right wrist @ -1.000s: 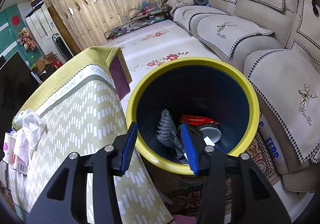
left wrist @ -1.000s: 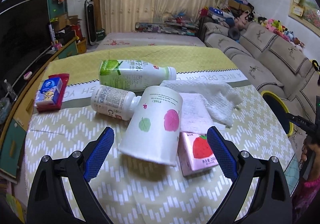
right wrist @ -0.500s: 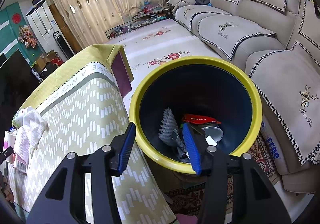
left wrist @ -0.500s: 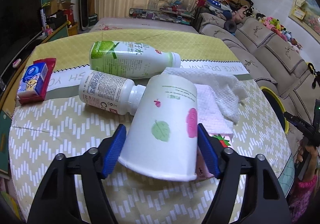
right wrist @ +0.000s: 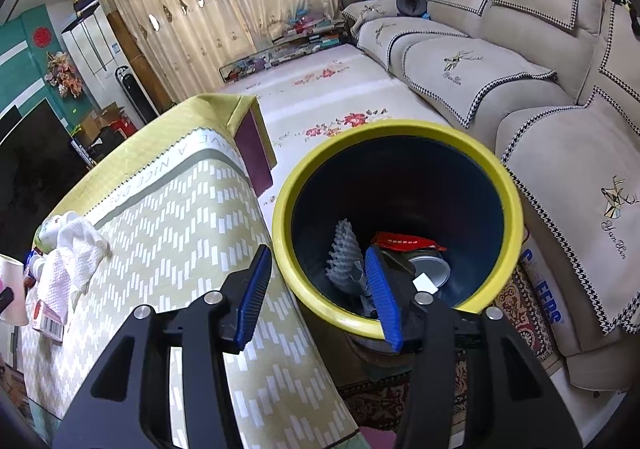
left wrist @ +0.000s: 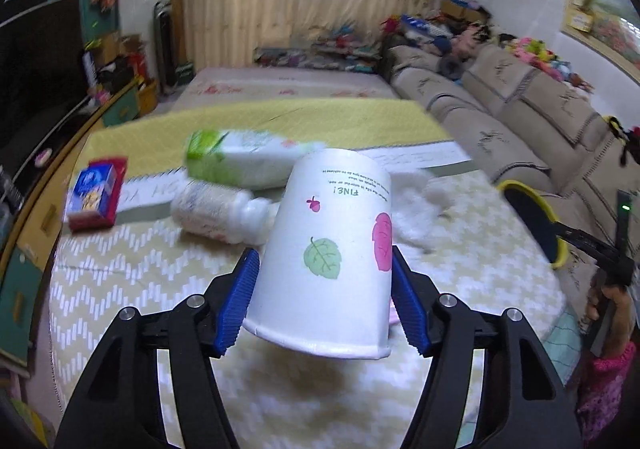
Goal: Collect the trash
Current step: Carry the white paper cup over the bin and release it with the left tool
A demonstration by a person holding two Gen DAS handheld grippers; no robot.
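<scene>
Each hand-held gripper, the left (left wrist: 325, 305) and the right (right wrist: 318, 291), has 2 matte black angular arms ending in ribbed blue pads (left wrist: 239, 303), with 2 round silver screws per arm. The person's hand (left wrist: 608, 299) shows bare skin above a pink sleeve (left wrist: 604, 389).

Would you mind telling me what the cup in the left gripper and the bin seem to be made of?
The cup looks like matte white paper: it has a rolled rim and printed leaf motifs. The bin seems to be smooth moulded plastic, with a glossy yellow rim and a dark inner wall, though painted metal cannot be ruled out.

Tilted leaf-print paper cup (left wrist: 328, 253)
</scene>
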